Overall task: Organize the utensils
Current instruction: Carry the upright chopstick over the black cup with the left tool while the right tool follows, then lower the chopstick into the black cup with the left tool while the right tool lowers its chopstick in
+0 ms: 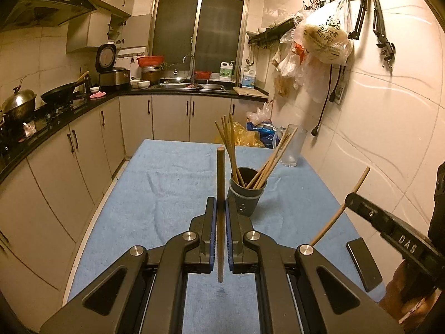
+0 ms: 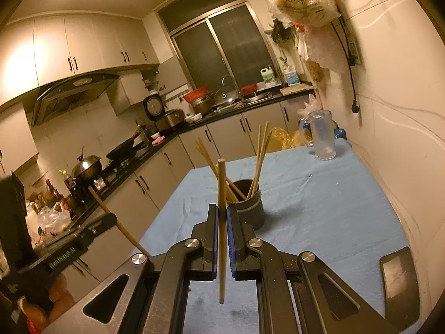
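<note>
My left gripper (image 1: pixel 221 204) is shut on a brown chopstick (image 1: pixel 220 167) that stands upright between its blue pads. Just beyond it, a dark cup (image 1: pixel 246 199) on the blue cloth holds several chopsticks that lean outward. In the left wrist view my right gripper (image 1: pixel 349 198) comes in from the right, shut on a paler chopstick (image 1: pixel 333 220). The right wrist view shows my right gripper (image 2: pixel 222 210) clamping that upright chopstick (image 2: pixel 221 178) just before the dark cup (image 2: pixel 250 208). My left gripper (image 2: pixel 111 218) appears at the left edge with its chopstick (image 2: pixel 122 228).
A clear glass mug (image 1: pixel 292 147) (image 2: pixel 322 136) stands at the far right corner of the blue-covered table (image 1: pixel 167 181) (image 2: pixel 319 208). A flat black object (image 1: pixel 364 264) (image 2: pixel 400 281) lies near the right edge. The tiled wall runs close along the right, and kitchen counters on the left.
</note>
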The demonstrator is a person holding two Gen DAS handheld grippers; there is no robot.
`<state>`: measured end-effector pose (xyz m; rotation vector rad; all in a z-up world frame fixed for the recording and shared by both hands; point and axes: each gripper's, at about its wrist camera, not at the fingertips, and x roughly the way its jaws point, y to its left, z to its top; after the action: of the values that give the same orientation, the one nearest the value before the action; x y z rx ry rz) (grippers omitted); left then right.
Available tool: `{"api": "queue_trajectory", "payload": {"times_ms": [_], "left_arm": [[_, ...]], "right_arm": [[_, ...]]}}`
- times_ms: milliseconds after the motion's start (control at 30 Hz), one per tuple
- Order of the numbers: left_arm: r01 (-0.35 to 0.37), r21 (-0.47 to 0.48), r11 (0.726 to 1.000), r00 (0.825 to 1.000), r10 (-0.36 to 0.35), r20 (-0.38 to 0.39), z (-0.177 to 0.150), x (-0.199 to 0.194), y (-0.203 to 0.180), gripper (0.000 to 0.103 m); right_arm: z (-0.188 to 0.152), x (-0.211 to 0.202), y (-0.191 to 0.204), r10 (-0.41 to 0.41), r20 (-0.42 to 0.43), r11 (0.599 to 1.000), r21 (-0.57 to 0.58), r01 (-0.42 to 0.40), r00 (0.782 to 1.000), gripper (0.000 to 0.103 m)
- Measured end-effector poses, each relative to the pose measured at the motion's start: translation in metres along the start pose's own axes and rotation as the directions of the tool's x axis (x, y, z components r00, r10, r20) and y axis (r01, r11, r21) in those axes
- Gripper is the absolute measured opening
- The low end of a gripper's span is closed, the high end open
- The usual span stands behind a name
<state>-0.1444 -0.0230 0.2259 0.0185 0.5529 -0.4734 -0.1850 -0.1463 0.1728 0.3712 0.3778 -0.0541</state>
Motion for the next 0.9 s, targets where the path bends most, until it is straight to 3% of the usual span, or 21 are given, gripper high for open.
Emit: {"api": "queue_trajectory", "payload": {"times_ms": [400,900], "left_arm": [[-0.013,0.012,1.000,1.000,0.014,-0.020,0.006,0.014,-0.002,0.006],[0.001,0.013,1.000,1.000,0.000,-0.027,0.037,0.041,-0.004,0.006]], "right_arm": [[0.000,0.022,-0.017,0.012,-0.034,0.999,0.036,-0.011,0.999,0.007],[0.030,0.039,-0.037,0.020,-0.015,0.998,0.064,-0.019,1.000,0.007]]}}
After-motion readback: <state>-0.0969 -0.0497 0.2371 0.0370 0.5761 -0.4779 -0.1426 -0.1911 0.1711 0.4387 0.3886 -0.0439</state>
